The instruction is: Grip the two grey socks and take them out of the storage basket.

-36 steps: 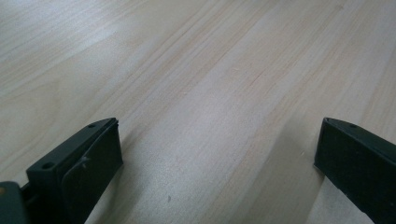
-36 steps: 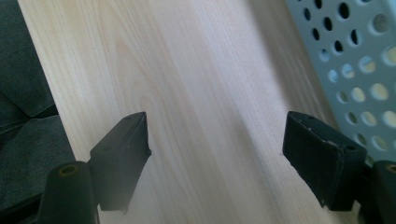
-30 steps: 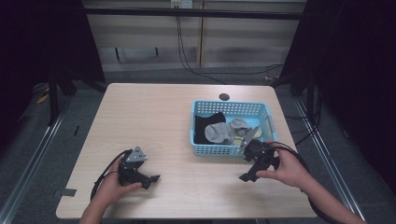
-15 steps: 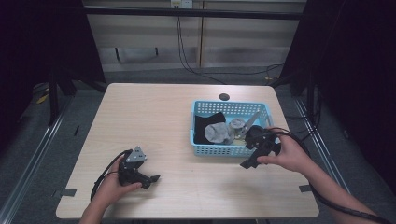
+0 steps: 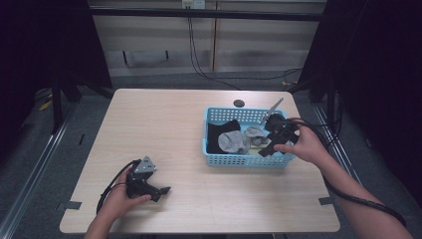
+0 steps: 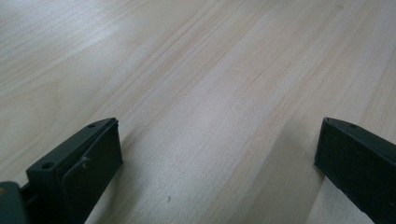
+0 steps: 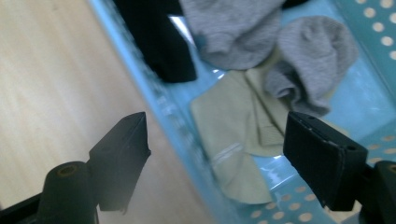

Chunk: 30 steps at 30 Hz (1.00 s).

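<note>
A light blue basket [image 5: 239, 160] stands right of the table's middle and holds a black cloth [image 5: 219, 133] and grey socks [image 5: 233, 142]. My right gripper [image 5: 267, 148] hovers over the basket's right part, open, with nothing between its jaws. In the right gripper view, my right gripper [image 7: 219, 158] straddles the basket's near wall [image 7: 154, 93] above a beige sock [image 7: 238, 135], with grey socks [image 7: 303, 60] and the black cloth [image 7: 159, 42] beyond. My left gripper [image 5: 161, 191] rests on the table at front left, open. In the left gripper view, my left gripper [image 6: 217, 154] faces bare wood.
A small black round thing [image 5: 239, 103] lies on the table just beyond the basket. The wooden table [image 5: 164, 124] is bare across its left and middle. Dark frames and cables stand around it on the floor.
My right gripper has moved from the table in front of the basket, away from me and up, to over the basket's right part. The left gripper has stayed put.
</note>
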Available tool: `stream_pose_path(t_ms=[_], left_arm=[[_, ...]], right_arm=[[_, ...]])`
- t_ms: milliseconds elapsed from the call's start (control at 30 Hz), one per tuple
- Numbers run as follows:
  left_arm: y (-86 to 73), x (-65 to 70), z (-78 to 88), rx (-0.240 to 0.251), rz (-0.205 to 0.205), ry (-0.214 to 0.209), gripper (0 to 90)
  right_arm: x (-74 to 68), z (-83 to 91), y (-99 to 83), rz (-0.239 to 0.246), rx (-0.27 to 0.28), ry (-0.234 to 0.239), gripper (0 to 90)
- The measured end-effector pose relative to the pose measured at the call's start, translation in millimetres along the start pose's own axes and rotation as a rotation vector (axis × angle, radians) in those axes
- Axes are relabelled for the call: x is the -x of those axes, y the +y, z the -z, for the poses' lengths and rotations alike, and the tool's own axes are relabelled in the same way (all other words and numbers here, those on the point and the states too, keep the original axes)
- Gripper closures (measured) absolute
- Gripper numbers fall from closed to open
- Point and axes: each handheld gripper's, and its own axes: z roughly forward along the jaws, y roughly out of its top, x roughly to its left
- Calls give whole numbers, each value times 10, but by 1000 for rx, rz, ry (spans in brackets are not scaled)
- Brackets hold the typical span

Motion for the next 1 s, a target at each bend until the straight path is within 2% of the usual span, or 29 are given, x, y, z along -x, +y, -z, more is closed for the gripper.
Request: stream_pose_path(t_ms=[100, 233, 333, 433, 567, 667, 733, 767, 800, 833, 933, 1000], left_arm=[[1, 1, -1, -2, -3, 1, 0], [0, 1, -1, -2, -2, 1, 0], [-1, 5, -4, 4, 5, 1, 0], [-1, 6, -4, 4, 5, 1, 0], [0, 6, -4, 4, 5, 1, 0], [-1, 6, -4, 4, 5, 1, 0], [-2, -2, -3, 6, 3, -6, 0], [-2, -4, -2, 5, 3, -6, 0], [-1, -3, -2, 5, 3, -5, 0], [-1, -1, -3, 5, 2, -4, 0], [-1, -2, -2, 5, 2, -5, 0], [0, 1, 0, 0, -1, 0, 0]], right_arm=[[120, -77, 45, -24, 18, -42, 212], [236, -191, 88, -41, 46, -66, 219], [310, -312, 129, -55, 32, -85, 225], [352, -419, 168, -46, 26, -116, 242], [406, -552, 193, -62, 13, -131, 294], [443, -654, 190, -67, -14, -129, 379], [456, -717, 187, -74, -44, -127, 481], [455, -743, 183, -80, -56, -141, 507], [450, -776, 168, -78, -71, -144, 644], [451, -787, 155, -78, -66, -152, 722], [471, -746, 132, -102, -63, -141, 785], [470, -697, 121, -113, -65, -127, 793]])
